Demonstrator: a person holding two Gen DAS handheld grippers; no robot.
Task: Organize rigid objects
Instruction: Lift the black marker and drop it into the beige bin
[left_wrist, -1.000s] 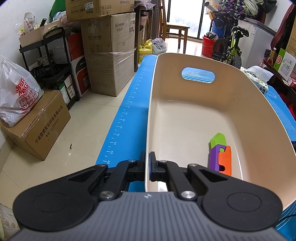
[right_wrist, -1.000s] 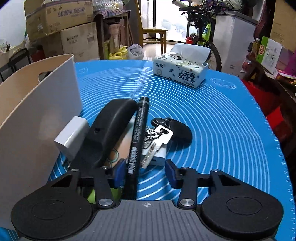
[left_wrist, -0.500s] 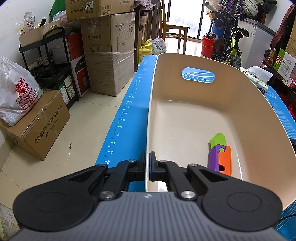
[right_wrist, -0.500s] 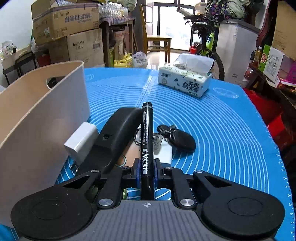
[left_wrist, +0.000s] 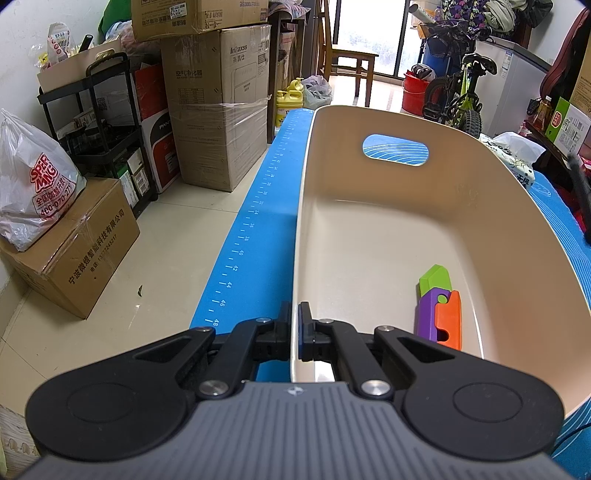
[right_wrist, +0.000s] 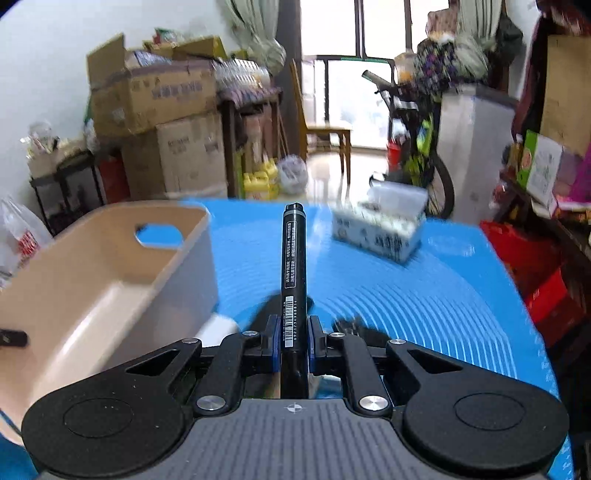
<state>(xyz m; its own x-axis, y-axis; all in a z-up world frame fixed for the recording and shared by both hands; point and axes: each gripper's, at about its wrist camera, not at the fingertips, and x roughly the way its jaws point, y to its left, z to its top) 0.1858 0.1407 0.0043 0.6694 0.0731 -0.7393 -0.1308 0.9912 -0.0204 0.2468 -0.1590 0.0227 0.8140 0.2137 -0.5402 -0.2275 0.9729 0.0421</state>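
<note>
A beige plastic bin (left_wrist: 399, 221) stands on the blue mat (left_wrist: 255, 240). My left gripper (left_wrist: 294, 314) is shut on the bin's near rim, one finger inside and one outside. A green, purple and orange toy (left_wrist: 439, 308) lies on the bin's floor at the near right. My right gripper (right_wrist: 293, 325) is shut on a black marker (right_wrist: 293, 266), which points straight ahead, lifted above the mat. The bin (right_wrist: 110, 266) sits to its left. Below the marker, blurred, lie a black object (right_wrist: 266, 314), a white block (right_wrist: 218, 328) and dark keys (right_wrist: 354, 328).
A tissue box (right_wrist: 380, 229) stands on the far part of the mat (right_wrist: 424, 295). Stacked cardboard boxes (left_wrist: 218, 122), a black shelf (left_wrist: 92, 122) and a plastic bag (left_wrist: 33, 195) crowd the floor left of the table. A bicycle (left_wrist: 461, 99) stands at the back right.
My right gripper closed on the black marker and lifted it off the mat, tilting upward. The left gripper and the bin have not moved.
</note>
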